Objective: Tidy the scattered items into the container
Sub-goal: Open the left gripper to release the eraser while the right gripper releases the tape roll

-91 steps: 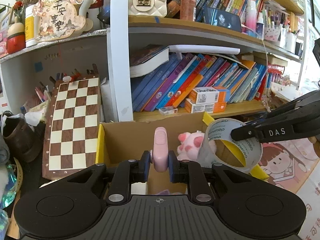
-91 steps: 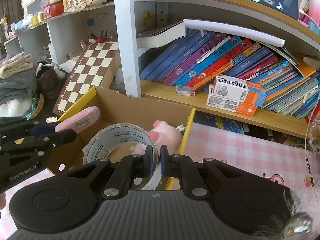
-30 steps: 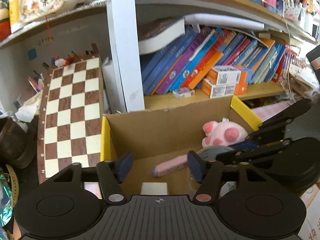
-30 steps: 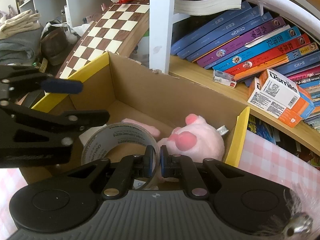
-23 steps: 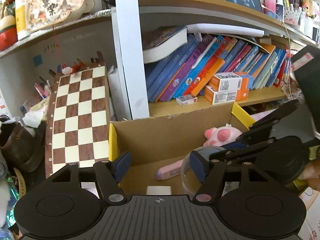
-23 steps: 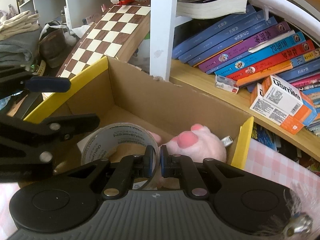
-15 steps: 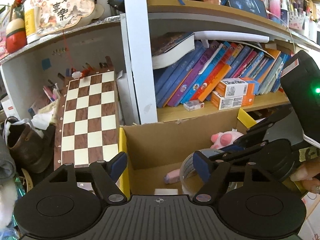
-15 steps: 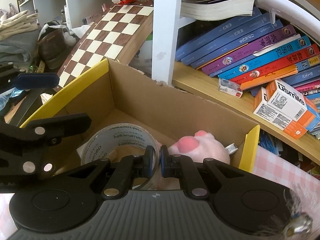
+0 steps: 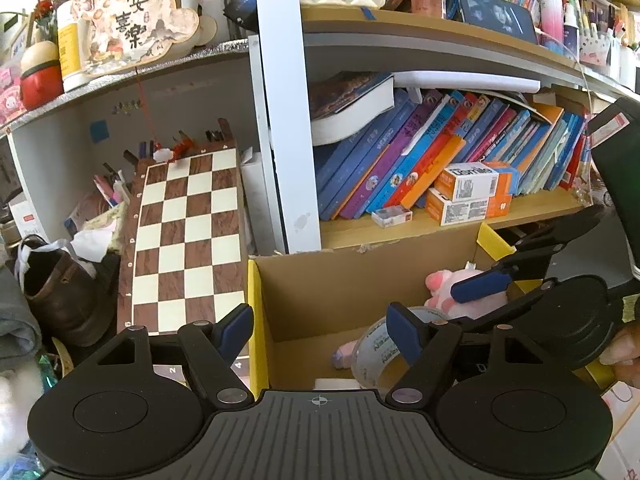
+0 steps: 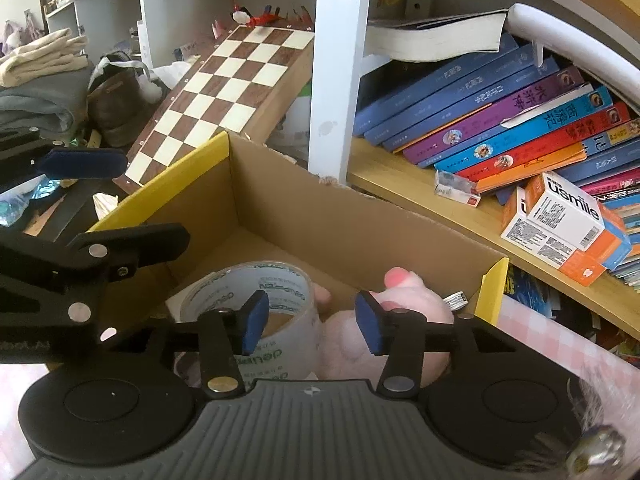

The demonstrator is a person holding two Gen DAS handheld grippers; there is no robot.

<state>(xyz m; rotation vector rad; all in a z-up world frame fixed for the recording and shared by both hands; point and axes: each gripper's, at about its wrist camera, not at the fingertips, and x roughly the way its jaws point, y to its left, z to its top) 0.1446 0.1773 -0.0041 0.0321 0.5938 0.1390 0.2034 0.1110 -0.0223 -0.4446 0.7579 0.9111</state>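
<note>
Clear tape roll [image 10: 256, 304] now released.

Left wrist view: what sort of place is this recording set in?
Most likely a lived-in home room or study, not a lab: crowded bookshelves of leaning books, a chessboard propped against the shelving, and a brown leather shoe beside a cardboard box.

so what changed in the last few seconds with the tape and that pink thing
The left gripper dropped the pink tube into the cardboard box and has drawn back. The right gripper has just been opening, releasing the tape roll there. The pink plush stayed put.
</note>
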